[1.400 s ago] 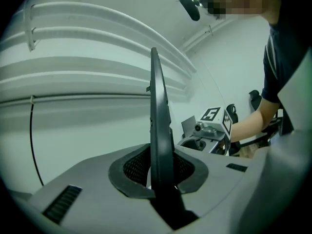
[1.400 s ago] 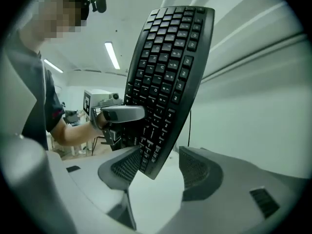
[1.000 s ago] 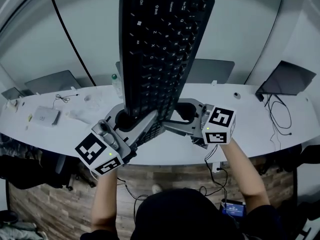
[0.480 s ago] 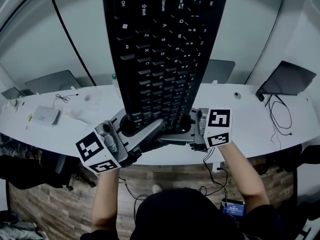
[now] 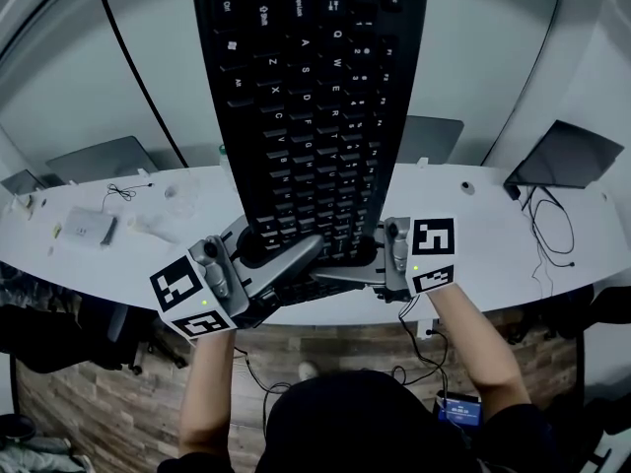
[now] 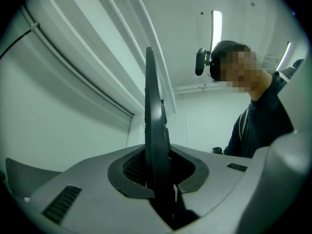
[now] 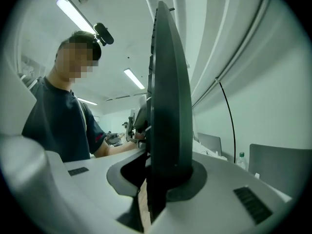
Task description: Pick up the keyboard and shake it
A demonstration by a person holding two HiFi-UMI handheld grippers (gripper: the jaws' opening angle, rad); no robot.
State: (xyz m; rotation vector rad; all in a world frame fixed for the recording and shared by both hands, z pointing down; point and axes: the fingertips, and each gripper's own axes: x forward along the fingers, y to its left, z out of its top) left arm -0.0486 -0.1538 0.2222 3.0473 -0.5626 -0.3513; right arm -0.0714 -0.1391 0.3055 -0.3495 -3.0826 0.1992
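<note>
We are holding the keyboard [image 5: 311, 106] upright above the table's [image 5: 513, 254] near edge. The left gripper [image 5: 308, 252] and the just-closing right gripper [image 5: 327, 276] are clamping and hiding its bottom end.

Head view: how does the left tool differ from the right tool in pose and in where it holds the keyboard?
The left tool grips the lower end of the keyboard from the picture's left. The right tool grips it from the right. The left cube sits lower and tilted, and the right cube sits higher and nearly square. Both tools are shut on the keyboard, which stands on end above the desk.
</note>
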